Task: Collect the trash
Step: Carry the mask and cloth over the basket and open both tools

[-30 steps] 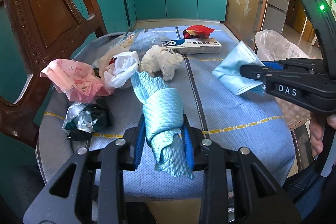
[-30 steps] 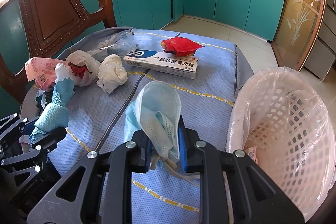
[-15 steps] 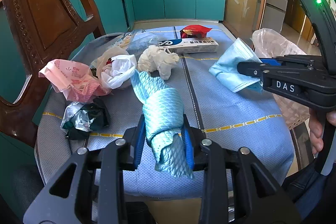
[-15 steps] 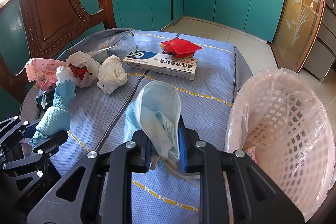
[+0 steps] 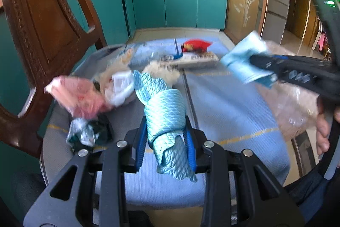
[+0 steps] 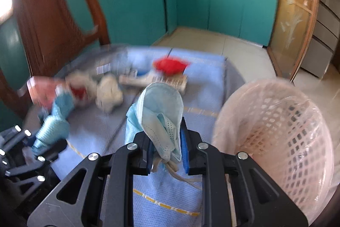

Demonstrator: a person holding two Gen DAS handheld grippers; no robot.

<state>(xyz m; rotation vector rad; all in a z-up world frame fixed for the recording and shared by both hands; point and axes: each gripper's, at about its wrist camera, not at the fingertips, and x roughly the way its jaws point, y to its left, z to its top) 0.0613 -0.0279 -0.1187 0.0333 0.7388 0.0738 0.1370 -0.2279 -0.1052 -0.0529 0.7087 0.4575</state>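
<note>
blue tablecloth (image 6: 204,86) | face mask (image 6: 161,107) clamped in right gripper (image 6: 166,151) | basket (image 6: 274,133) just right

We see through two fisheye cameras, each close behind its own gripper, angled down over a blue-covered table (image 5: 223,99) toward teal cabinets (image 6: 191,3). The left view looks from the table's near edge; the right view sits beside a basket (image 6: 276,120). Both share the littered tabletop.
</note>
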